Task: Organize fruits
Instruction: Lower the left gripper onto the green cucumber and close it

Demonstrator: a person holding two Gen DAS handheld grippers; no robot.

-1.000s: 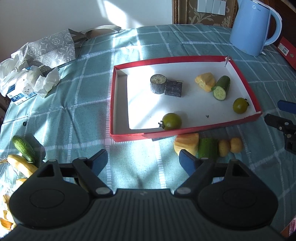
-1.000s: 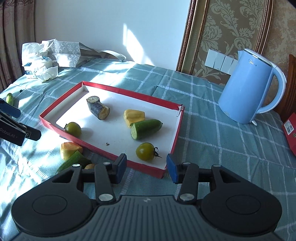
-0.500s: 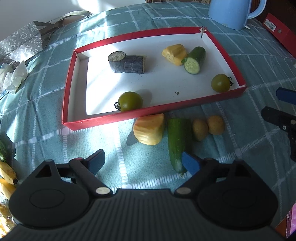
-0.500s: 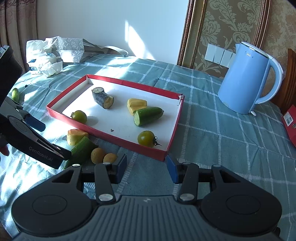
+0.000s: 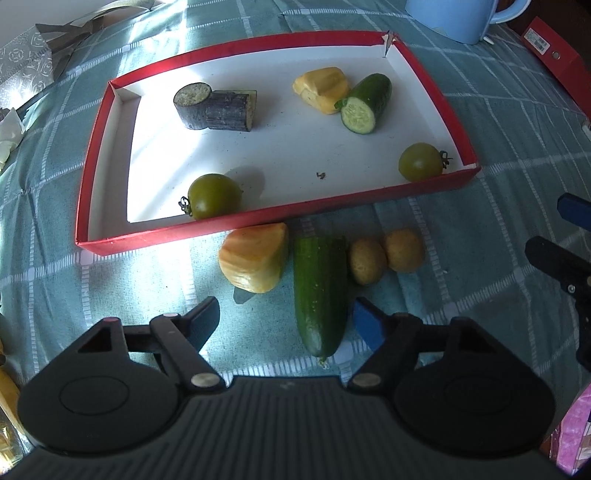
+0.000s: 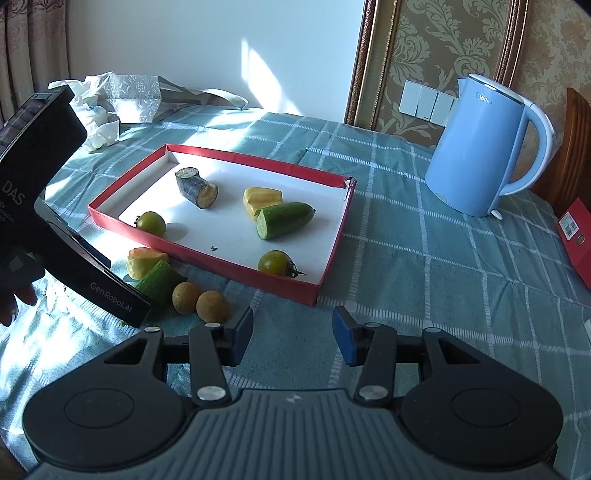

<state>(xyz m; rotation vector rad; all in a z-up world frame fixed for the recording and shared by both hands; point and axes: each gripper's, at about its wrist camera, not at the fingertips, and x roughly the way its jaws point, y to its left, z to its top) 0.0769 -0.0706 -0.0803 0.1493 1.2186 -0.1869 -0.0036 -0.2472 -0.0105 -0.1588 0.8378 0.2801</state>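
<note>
Home dining room: tablecloth [image 6: 406, 236], kettle [image 6: 480, 155], damask wallpaper [image 6: 443, 48].

Kettle [image 5: 458, 18] cut by top edge in left wrist view; only base and handle bottom visible.
Red box [image 5: 554, 55] cut by right edge; label text too small to read.
Left gripper [image 6: 77, 258] body hides near end of whole cucumber [image 6: 160, 280] in right wrist view.
Yellow items [image 5: 5, 384] at left edge cut off, kind not clear.
Pink object [image 5: 576, 439] at lower right cut off, unidentified.
</note>
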